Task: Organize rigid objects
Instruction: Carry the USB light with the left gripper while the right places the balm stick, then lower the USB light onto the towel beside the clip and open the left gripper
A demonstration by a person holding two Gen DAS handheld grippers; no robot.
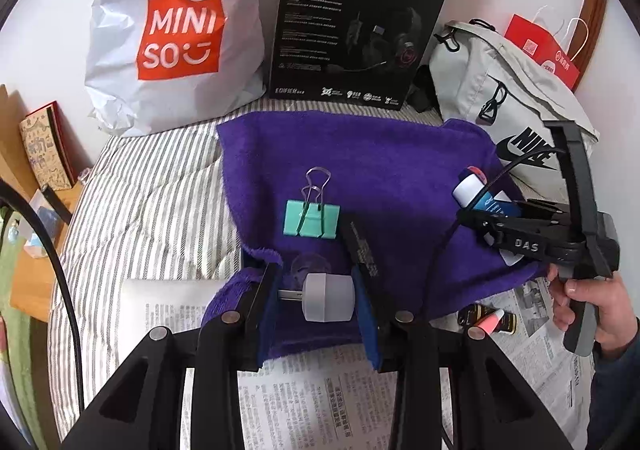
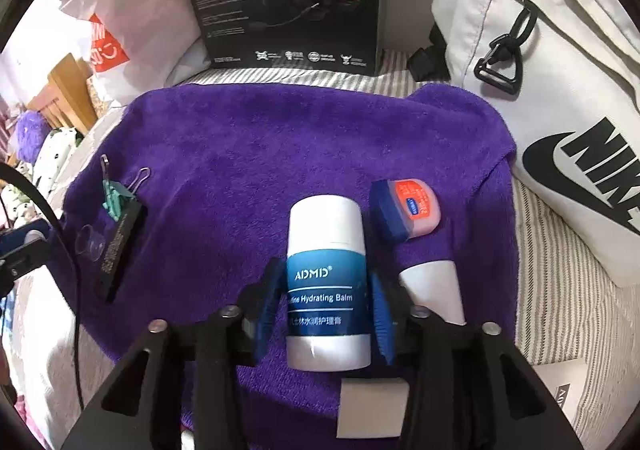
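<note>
A purple towel [image 1: 380, 153] lies on the striped bed, also in the right wrist view [image 2: 280, 137]. My left gripper [image 1: 318, 300] is shut on a small grey-white cylinder with a metal pin [image 1: 328, 298], low over the towel's near edge. A teal binder clip [image 1: 312, 217] and a flat black bar [image 1: 362, 246] lie just beyond it. My right gripper [image 2: 324, 306] is shut on a white and blue ADMD balm tube [image 2: 326, 282]. A small blue jar with an orange label [image 2: 406, 209] and a white tube [image 2: 434, 290] lie right of it.
A Miniso bag [image 1: 172, 41], a black headset box [image 1: 356, 21] and a white Nike bag [image 2: 560, 97] line the far side. Newspaper [image 1: 312, 402] lies near me, with a small dark bottle and a pink item [image 1: 490, 322]. A wooden stand [image 1: 36, 209] is at left.
</note>
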